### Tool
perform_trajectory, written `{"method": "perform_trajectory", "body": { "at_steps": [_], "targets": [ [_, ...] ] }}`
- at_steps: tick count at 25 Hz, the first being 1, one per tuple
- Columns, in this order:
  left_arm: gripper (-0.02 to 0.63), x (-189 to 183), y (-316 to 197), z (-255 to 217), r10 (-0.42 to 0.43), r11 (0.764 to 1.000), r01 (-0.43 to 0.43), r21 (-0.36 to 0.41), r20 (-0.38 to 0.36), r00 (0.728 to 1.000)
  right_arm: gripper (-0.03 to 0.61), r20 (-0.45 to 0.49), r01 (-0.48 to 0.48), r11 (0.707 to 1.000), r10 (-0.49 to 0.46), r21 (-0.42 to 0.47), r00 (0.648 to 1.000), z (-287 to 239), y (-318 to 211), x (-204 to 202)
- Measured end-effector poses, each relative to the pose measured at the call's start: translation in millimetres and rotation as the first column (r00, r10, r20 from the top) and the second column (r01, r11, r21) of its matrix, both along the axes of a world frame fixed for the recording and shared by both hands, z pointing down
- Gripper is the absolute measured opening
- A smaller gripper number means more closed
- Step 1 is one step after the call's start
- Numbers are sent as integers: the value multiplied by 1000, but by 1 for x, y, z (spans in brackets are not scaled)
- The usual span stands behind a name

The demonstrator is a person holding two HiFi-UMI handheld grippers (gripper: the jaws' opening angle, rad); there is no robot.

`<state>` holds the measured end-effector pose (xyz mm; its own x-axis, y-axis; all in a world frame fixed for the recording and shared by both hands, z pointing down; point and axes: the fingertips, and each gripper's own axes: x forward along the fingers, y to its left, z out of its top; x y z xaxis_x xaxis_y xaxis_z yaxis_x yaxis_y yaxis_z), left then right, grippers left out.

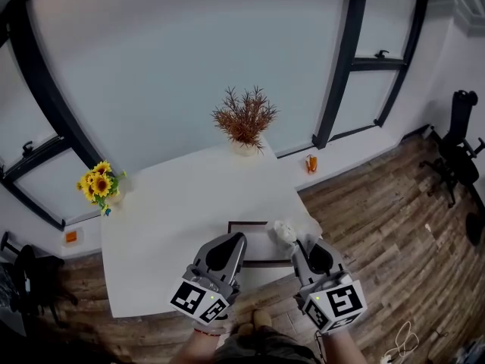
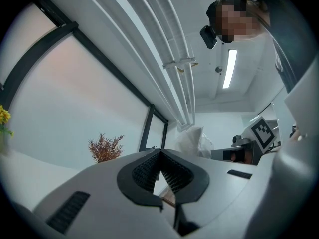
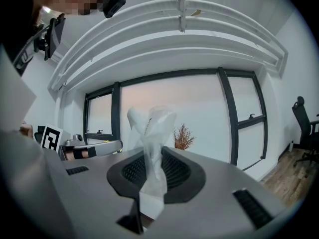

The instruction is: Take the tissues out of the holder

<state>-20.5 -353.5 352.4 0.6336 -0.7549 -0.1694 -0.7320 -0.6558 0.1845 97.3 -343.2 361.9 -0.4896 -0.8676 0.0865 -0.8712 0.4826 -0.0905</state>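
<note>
Right tool (image 3: 152, 156) is pinching a white tissue (image 3: 151, 133) w/ jaws nearly closed on it, holding it just above the dark-framed holder (image 1: 260, 263) on the white surface (image 1: 167, 218), prob. so the sheet is coming free w/o dragging. Left tool (image 2: 160, 154) is sitting tips-together & empty over the holder's left edge, likely standing by to steady it.

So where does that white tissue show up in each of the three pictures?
Head view: the tissue is low, right of centre, at the tip of the right gripper.
Left gripper view: the tissue is right of centre, just beyond the jaws.
Right gripper view: the tissue is at centre, pinched between the jaws.
Shared landmark: the dried reddish plant by the window, in all three.
</note>
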Motion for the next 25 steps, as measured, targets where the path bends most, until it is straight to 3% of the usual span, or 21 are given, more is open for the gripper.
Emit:
{"method": "perform_trajectory", "body": {
  "at_steps": [25],
  "targets": [
    [8,7,12,4,12,1000,-12,-14,0,1000,58,48,-28,1000,28,8,998,-3,14,10]
  ]
}}
